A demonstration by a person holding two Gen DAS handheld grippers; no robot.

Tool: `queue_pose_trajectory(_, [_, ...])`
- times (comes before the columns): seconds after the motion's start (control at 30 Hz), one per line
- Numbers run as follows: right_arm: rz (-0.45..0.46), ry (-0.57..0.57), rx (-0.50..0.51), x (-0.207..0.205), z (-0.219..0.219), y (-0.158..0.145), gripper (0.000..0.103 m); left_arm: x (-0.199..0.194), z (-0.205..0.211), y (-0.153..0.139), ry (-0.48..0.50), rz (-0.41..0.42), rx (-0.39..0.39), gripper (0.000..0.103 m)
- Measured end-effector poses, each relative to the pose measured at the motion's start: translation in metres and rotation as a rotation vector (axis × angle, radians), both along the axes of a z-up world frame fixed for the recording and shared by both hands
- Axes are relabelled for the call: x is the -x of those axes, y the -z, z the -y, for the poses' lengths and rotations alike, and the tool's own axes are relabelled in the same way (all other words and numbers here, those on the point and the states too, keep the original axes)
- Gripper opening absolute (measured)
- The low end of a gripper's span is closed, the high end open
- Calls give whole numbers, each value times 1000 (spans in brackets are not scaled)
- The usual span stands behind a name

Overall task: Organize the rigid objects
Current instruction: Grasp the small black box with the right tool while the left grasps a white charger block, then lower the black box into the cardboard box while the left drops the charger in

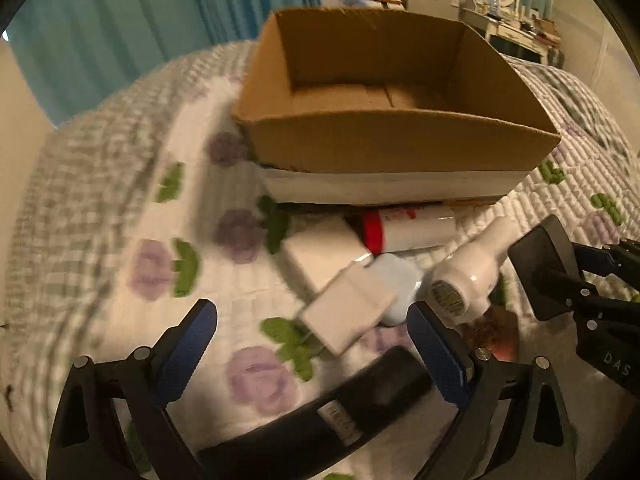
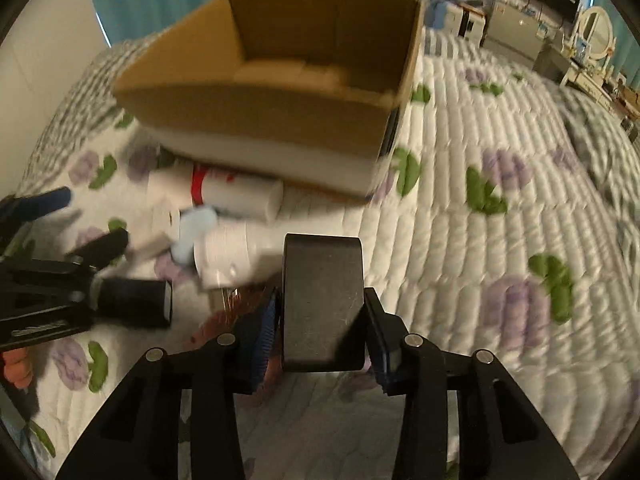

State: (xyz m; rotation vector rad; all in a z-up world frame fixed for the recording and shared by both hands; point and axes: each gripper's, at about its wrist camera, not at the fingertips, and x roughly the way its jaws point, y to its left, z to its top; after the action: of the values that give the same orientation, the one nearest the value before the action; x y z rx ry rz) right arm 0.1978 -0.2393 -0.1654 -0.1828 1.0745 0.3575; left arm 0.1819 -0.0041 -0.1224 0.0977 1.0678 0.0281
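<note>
Right gripper (image 2: pixel 322 330) is closed on a dark block (image 2: pixel 322 300) above the bed (image 2: pixel 480 240), near the cardboard box (image 2: pixel 260 116); left gripper (image 1: pixel 312 340) stands wide apart, holding nothing; the block seems stiff and smooth, probably slippery, so gripping its flat sides is best.

Brown cardboard box (image 1: pixel 392 148), white quilt (image 2: pixel 460 240) with purple-and-green flowers, red-banded white tube (image 1: pixel 408 228), dark grey block (image 2: pixel 323 304).

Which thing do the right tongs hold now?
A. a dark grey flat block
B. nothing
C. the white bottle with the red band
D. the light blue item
A: in the right wrist view the right tongs are closed on the dark grey block, with both pads against its sides.
</note>
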Motion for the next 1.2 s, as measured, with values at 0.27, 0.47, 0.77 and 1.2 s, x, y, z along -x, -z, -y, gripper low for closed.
queue_pose_trajectory(0.27, [1,-7,-17,-12,-3,1,40,-26,8,37,47,-94,-17,87])
queue_pose_trajectory(0.47, [-6,3,-52,-8,3,-1,40,-35,6,41,98,-96,84,64])
queue_pose_trajectory(0.77, [39,19,-49,0,4,-12,39,-7,4,16,125,-30,85,52])
queue_pose_trajectory(1.2, [128,7,-70,26,-3,-49,39,48,-16,-27,98,62,119,45])
